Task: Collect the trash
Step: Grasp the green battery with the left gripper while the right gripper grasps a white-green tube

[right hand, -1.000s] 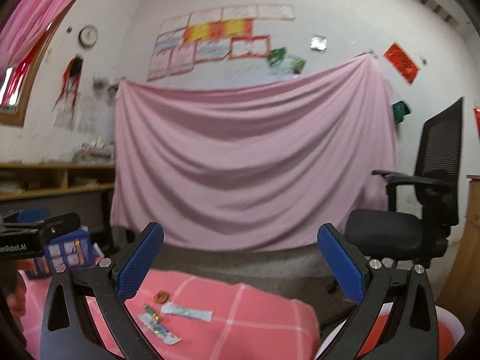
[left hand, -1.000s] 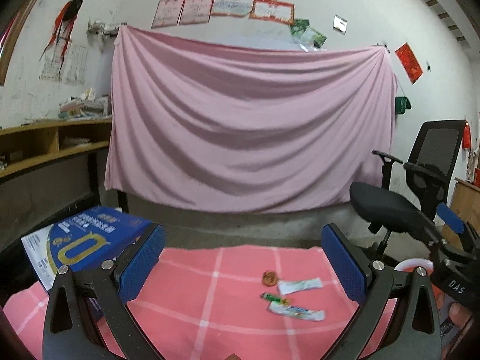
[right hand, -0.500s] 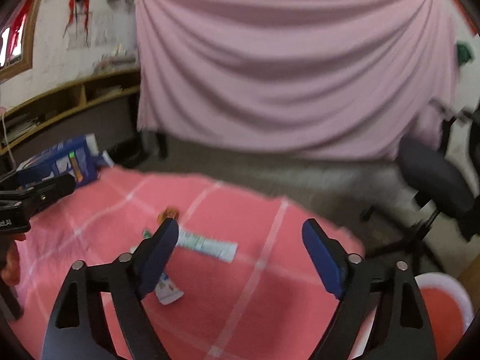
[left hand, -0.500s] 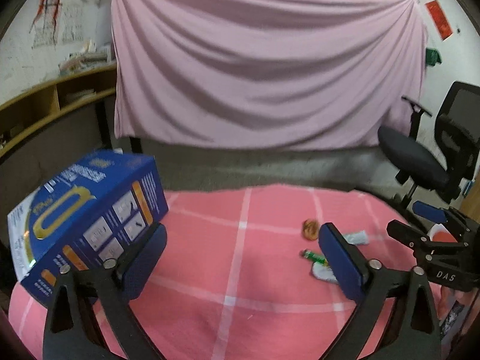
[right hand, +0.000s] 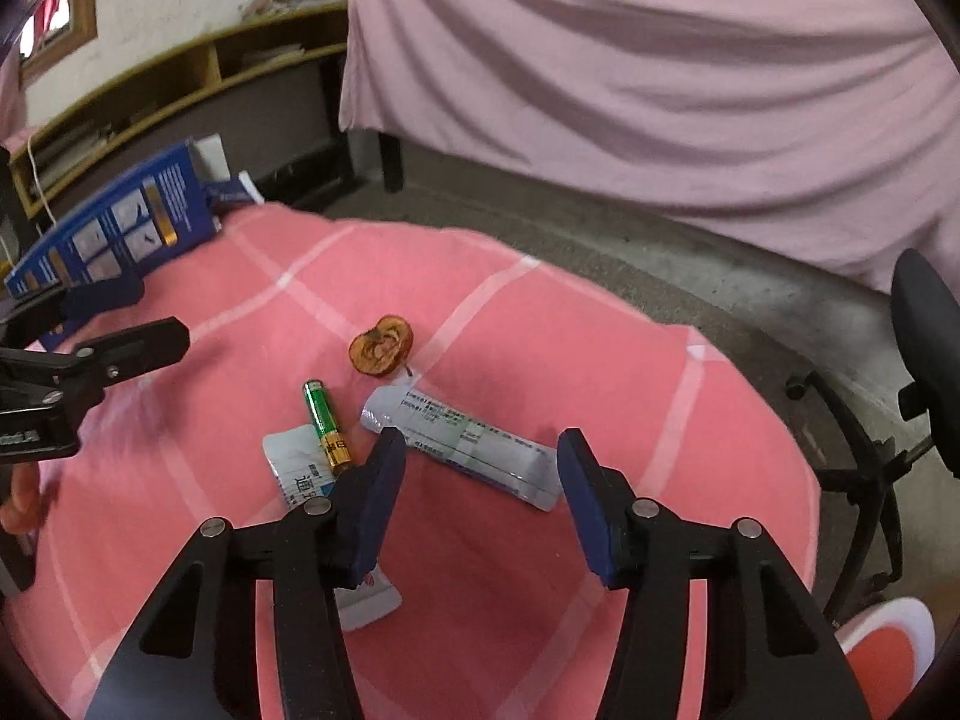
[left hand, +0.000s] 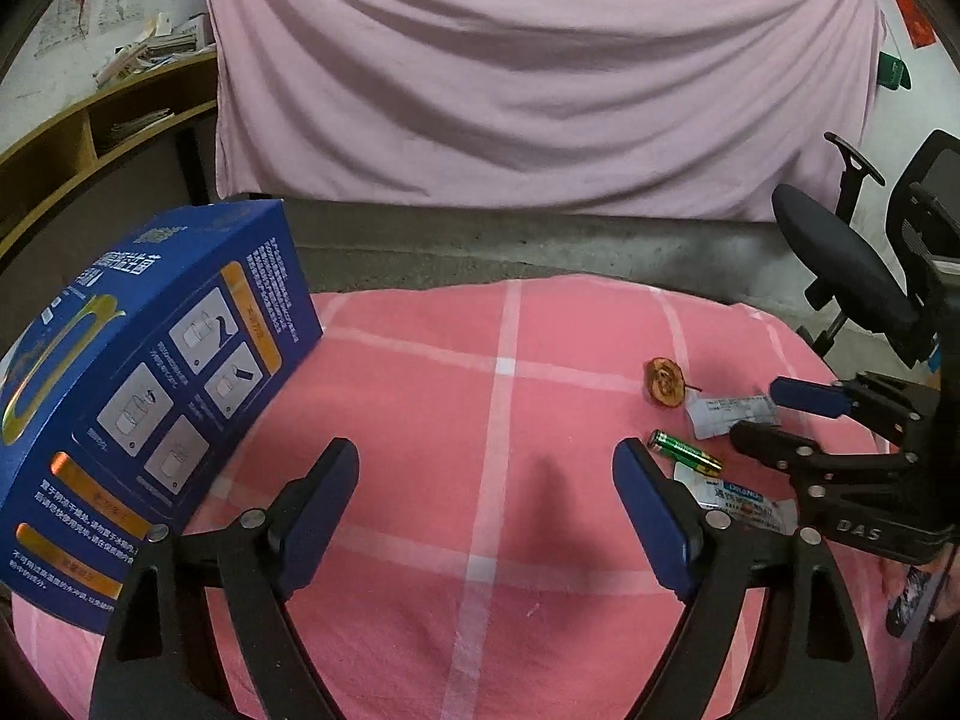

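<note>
pink sheet [left hand: 540, 78] draped behind, office chair [left hand: 840, 252] beside.

Ahead of the right claw [right hand: 477, 483], with its dark blue pads on black arms, a green-and-gold cylindrical battery [right hand: 324, 425] lies on the pink cloth with a white check [right hand: 540, 324] covering the tabletop. Beyond the battery is a brown dried fruit slice [right hand: 381, 353]; between the pads, a white printed sachet [right hand: 462, 444]. Left of the left claw [left hand: 486, 501] stands a blue cardboard box with orange bars and white panels [left hand: 150, 378]. A pale pink hanging drape [left hand: 540, 78] fills the background.
</note>
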`<state>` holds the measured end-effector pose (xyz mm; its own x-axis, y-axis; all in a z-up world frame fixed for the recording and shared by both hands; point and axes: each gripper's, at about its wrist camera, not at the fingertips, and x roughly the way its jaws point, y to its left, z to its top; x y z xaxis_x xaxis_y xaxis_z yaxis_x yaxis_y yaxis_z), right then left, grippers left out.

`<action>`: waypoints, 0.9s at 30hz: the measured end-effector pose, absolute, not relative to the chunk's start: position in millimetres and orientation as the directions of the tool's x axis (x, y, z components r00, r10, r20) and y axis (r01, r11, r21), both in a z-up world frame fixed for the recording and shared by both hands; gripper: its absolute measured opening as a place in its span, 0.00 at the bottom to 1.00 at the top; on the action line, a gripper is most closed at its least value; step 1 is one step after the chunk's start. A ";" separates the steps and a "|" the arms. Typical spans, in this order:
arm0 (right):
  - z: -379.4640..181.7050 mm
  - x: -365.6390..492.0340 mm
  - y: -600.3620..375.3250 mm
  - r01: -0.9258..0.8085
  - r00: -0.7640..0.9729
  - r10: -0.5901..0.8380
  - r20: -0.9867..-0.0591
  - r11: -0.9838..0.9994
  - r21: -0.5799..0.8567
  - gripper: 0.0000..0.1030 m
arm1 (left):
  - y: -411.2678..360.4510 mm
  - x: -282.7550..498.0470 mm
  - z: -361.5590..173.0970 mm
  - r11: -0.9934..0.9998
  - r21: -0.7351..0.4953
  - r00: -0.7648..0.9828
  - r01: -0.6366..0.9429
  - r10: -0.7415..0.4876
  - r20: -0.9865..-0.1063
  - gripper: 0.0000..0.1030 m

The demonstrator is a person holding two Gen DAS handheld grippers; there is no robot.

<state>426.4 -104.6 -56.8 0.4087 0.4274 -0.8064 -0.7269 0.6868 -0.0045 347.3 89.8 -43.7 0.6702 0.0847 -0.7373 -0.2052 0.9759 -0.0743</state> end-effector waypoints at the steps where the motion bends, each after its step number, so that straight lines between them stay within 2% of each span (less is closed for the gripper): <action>1: -58.9 428.4 -102.6 -0.731 0.398 0.423 -0.814 0.682 -0.004 0.50 | 89.6 347.8 -43.2 0.977 -0.075 0.669 -0.202 0.081 -0.739 0.80; 2: -60.2 429.9 -101.5 -0.735 0.388 0.422 -0.819 0.678 0.000 0.49 | 89.9 347.8 -44.0 0.977 -0.077 0.668 -0.199 0.078 -0.740 0.80; 4: -60.2 430.1 -101.2 -0.742 0.377 0.431 -0.820 0.671 0.011 0.42 | 88.3 349.5 -43.3 0.977 -0.079 0.665 -0.196 0.073 -0.743 0.80; 6: -59.4 428.6 -103.0 -0.744 0.376 0.441 -0.815 0.668 0.017 0.27 | 86.0 349.6 -42.3 0.978 -0.080 0.664 -0.192 0.069 -0.745 0.80; 12: -58.9 423.7 -105.1 -0.747 0.376 0.451 -0.809 0.664 0.023 0.15 | 85.1 350.9 -42.1 0.982 -0.084 0.660 -0.167 0.048 -0.750 0.80; 15: -58.2 419.5 -107.5 -0.743 0.376 0.459 -0.805 0.668 0.034 0.13 | 80.9 353.5 -42.7 0.985 -0.093 0.658 -0.144 0.026 -0.752 0.79; 18: -57.2 414.4 -110.6 -0.738 0.378 0.466 -0.800 0.674 0.043 0.12 | 76.6 356.5 -44.8 0.988 -0.109 0.647 -0.111 -0.012 -0.763 0.69; 23: -53.3 407.6 -123.1 -0.716 0.395 0.447 -0.803 0.697 0.036 0.10 | 64.0 363.9 -45.5 0.989 -0.137 0.630 -0.049 -0.076 -0.773 0.68; 27: -51.8 408.4 -137.5 -0.680 0.420 0.418 -0.806 0.733 0.026 0.09 | 53.2 375.0 -46.1 0.989 -0.150 0.611 -0.019 -0.107 -0.784 0.63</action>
